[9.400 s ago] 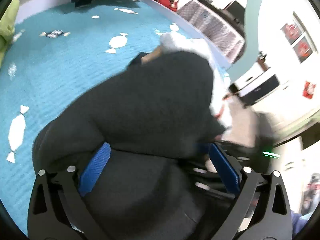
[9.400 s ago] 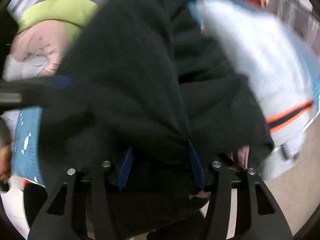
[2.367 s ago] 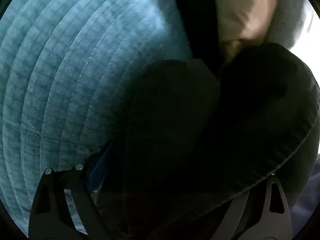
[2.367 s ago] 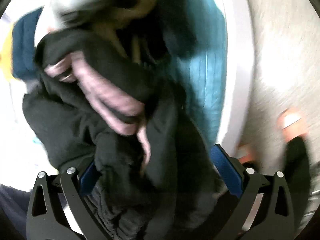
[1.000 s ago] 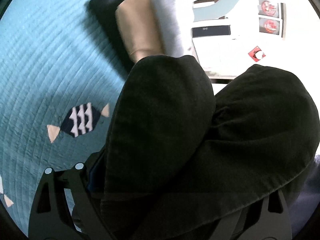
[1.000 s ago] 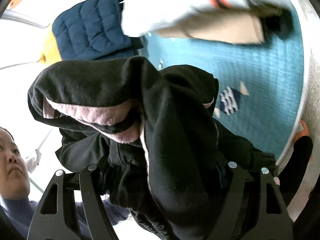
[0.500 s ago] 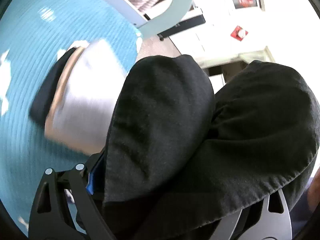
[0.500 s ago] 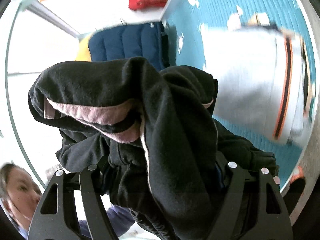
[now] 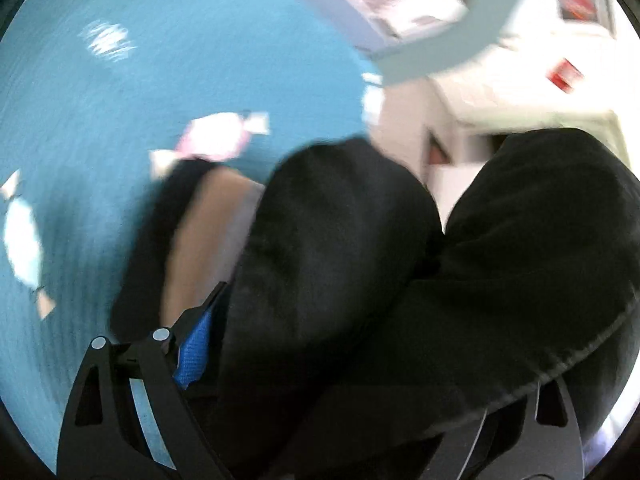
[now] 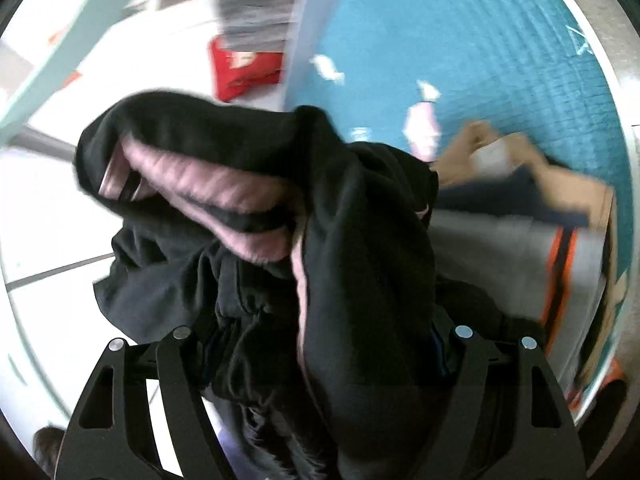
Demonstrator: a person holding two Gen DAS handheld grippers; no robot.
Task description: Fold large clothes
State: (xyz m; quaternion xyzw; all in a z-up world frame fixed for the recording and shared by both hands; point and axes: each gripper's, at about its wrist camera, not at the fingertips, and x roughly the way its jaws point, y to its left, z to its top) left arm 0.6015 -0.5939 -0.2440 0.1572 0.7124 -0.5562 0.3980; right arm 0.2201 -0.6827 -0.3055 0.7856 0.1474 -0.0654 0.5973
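Note:
A bulky folded black garment (image 9: 400,280) with a pink fleece lining (image 10: 224,196) fills both wrist views. My left gripper (image 9: 352,320) is shut on it: the blue pad (image 9: 194,344) of one finger presses its side, and the other finger is buried under cloth. My right gripper (image 10: 320,340) is also shut on the bundle, which bulges up between both fingers. The bundle hangs in the air over the teal bedspread (image 9: 100,128). A stack of folded clothes (image 9: 188,240) lies just beyond it, and its grey piece with orange stripes (image 10: 520,268) shows in the right wrist view.
The bedspread has candy-shaped patches (image 9: 220,140). The bed's white edge (image 10: 298,32) runs along its side, with a red item (image 10: 244,68) on the floor beyond. A person's hair (image 10: 44,446) shows at the lower left. Both views are motion-blurred.
Both grippers have swept across the bed with the black bundle still in them. The folded stack now lies close under the left gripper and beside the right one.

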